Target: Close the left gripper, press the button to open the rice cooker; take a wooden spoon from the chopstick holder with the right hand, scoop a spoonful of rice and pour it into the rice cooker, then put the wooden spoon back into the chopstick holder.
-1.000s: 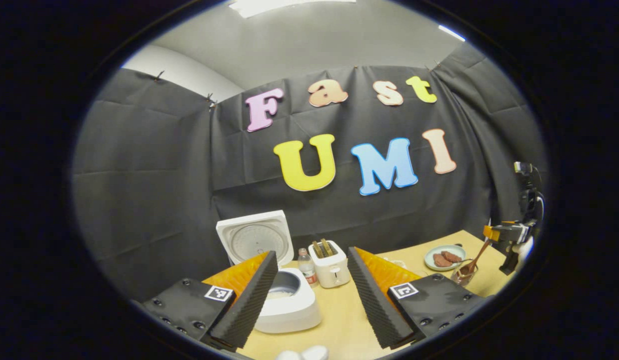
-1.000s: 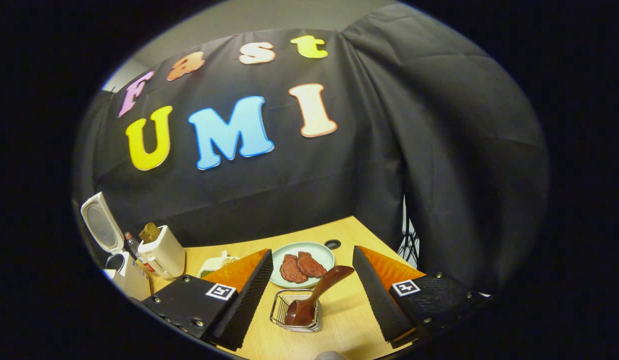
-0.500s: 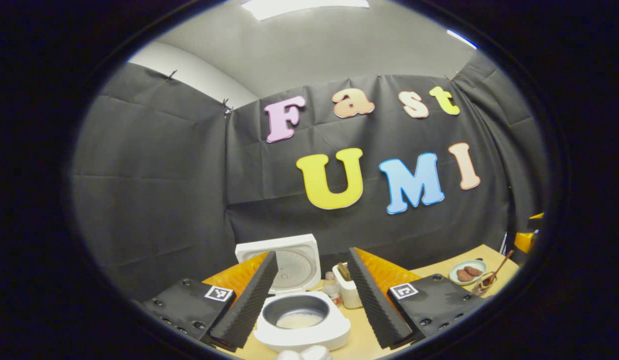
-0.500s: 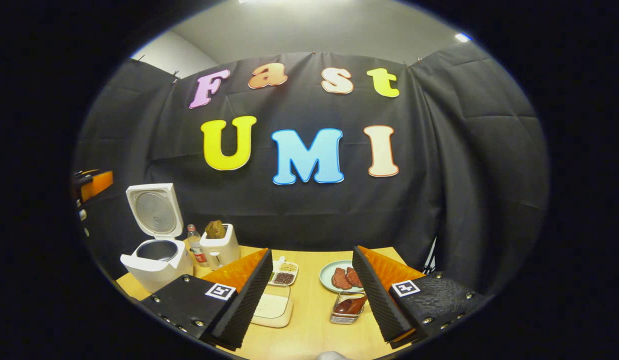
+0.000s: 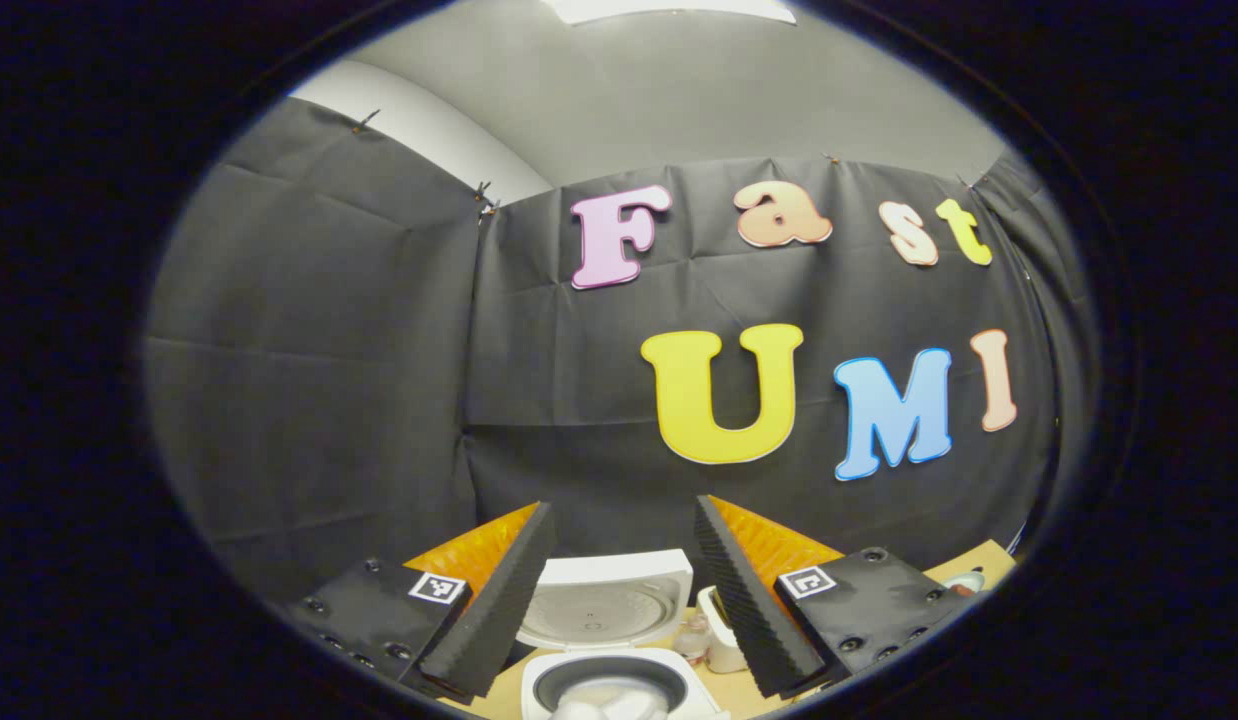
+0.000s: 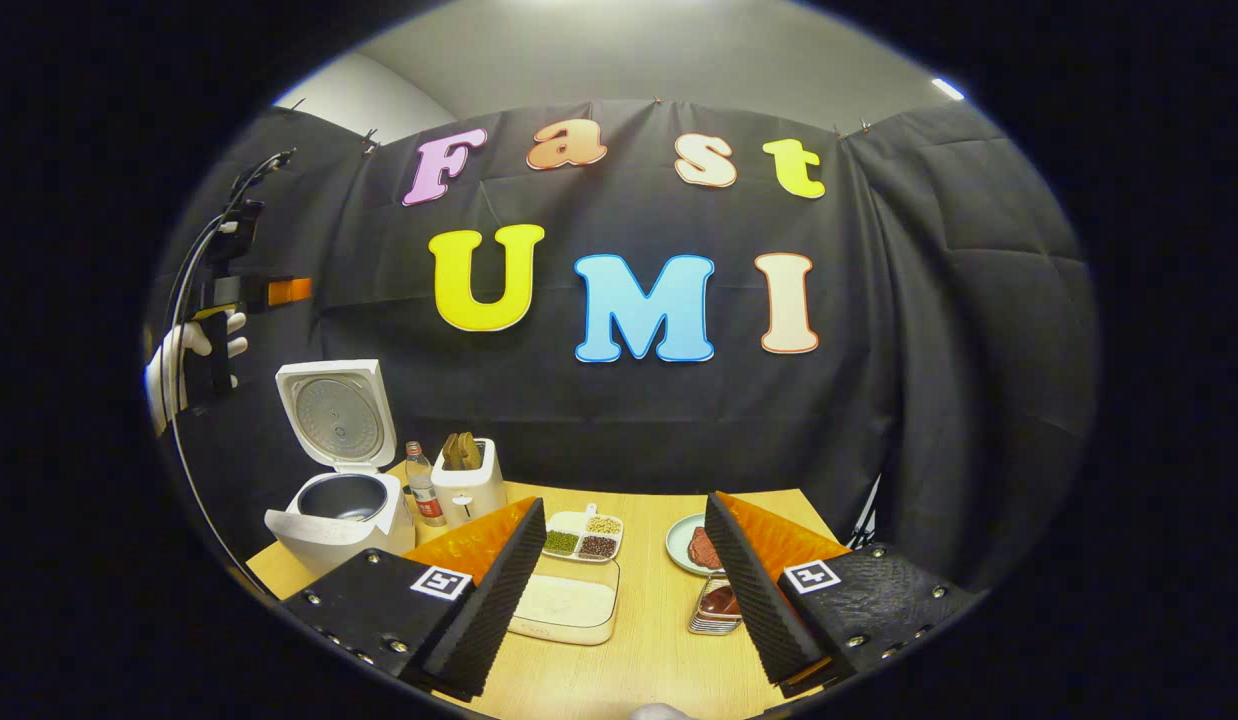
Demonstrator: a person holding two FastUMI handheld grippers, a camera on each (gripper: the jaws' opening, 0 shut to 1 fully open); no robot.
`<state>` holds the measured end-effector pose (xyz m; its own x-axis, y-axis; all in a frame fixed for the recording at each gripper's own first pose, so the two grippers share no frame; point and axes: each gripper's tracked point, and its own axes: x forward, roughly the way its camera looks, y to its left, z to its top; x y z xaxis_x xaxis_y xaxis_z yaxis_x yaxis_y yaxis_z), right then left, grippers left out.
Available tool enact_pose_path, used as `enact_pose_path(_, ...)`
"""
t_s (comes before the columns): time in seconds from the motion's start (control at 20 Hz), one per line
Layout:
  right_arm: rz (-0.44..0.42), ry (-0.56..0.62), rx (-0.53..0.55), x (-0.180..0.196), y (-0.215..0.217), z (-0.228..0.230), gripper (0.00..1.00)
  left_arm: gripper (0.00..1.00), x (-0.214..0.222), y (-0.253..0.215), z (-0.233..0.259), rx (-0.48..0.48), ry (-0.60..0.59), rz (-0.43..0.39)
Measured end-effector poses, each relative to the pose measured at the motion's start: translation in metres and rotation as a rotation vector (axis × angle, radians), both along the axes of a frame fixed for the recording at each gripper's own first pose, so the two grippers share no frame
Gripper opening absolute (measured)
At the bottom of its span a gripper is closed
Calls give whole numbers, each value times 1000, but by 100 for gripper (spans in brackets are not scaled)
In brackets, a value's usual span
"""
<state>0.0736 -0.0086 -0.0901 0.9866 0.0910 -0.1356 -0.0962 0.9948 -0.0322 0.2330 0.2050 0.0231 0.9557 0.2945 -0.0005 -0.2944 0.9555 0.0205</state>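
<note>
Leftmost in the right gripper view, a gloved hand (image 6: 184,365) holds the left tool (image 6: 241,292) high above the counter (image 6: 659,640); from here I cannot tell how its fingers stand. In the left gripper view, though, that tool (image 5: 619,590) has its fingers well apart with nothing between them, raised over the rice cooker (image 5: 619,640). Below the hand, the rice cooker (image 6: 334,490) sits at the counter's left end, lid upright and pot exposed. Just beside it to the right stand a small bottle (image 6: 423,486) and a toaster (image 6: 469,480) with bread in its slots. Next come a divided dish of beans (image 6: 583,537) and, nearer, a shallow rice container (image 6: 562,605). The right tool (image 6: 624,590) hangs above this, fingers spread and empty. Behind its right finger, the chopstick holder (image 6: 714,610) holds the wooden spoon (image 6: 721,600), with a plate of meat (image 6: 689,545) just beyond.
</note>
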Motion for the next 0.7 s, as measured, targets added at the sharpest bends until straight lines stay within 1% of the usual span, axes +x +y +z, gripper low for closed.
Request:
enact_pose_path(0.1,0,5,-17,5,4,2,98,95,29,19,-13,-25,30,22)
enact_pose_path(0.25,16,28,-23,12,14,1,98,99,69,48,-45,-57,91,57)
enact_pose_path(0.45,36,58,-34,19,24,-5,98,99,114,64,-95,-112,193,52)
enact_pose_path(0.55,40,74,-44,20,24,-9,98,98,133,72,-120,-107,253,73)
enact_pose_path(0.7,45,89,-42,19,24,-14,98,98,146,78,-141,-89,317,94)
